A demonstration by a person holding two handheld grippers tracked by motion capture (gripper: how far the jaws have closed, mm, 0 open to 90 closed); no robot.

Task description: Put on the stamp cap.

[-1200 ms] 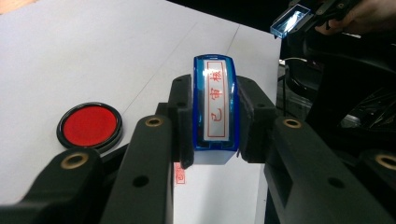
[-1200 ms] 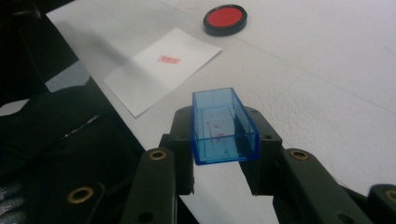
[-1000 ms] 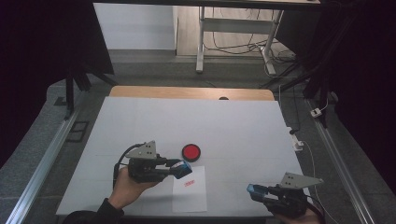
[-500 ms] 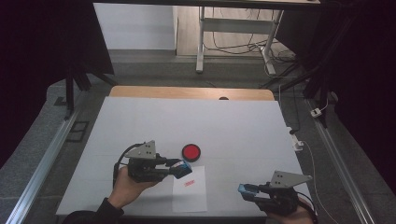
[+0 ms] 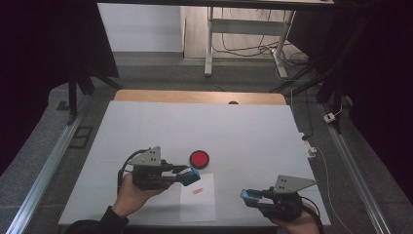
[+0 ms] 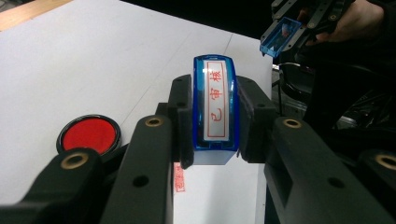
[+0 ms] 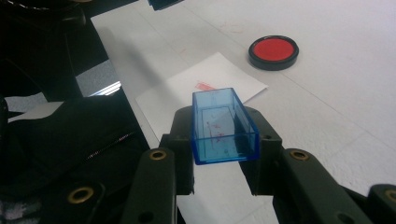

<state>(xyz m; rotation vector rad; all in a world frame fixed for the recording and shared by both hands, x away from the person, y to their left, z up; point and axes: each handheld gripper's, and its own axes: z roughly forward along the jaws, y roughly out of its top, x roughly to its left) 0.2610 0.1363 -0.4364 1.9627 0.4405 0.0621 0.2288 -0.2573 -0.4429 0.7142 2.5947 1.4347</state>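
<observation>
Over the near edge of the desk, your left claw is clamped on the stamp, the two black jaws pressing its blue sides. In the left claw view the stamp stands between the jaws with its labelled face, red characters in a red frame, turned up toward the camera. Your left hand grips the claw's body from below and behind, forearm coming in from the bottom edge, and the claw lies roughly level, pointing to the right across the desk. Its tip hangs over the upper left corner of the paper, which bears a red print. The ink pad, a round black dish with a red centre, sits on the desk just beyond the claw's tip, apart from the paper.

Your right claw is clamped on the cap, a clear blue box with its open side up, held by its long walls. That claw also lies about level and points left, toward the paper, its tip just off the paper's right edge. Your right hand holds it from underneath at the desk's near right corner. The two claws face each other across the paper, well apart.
</observation>
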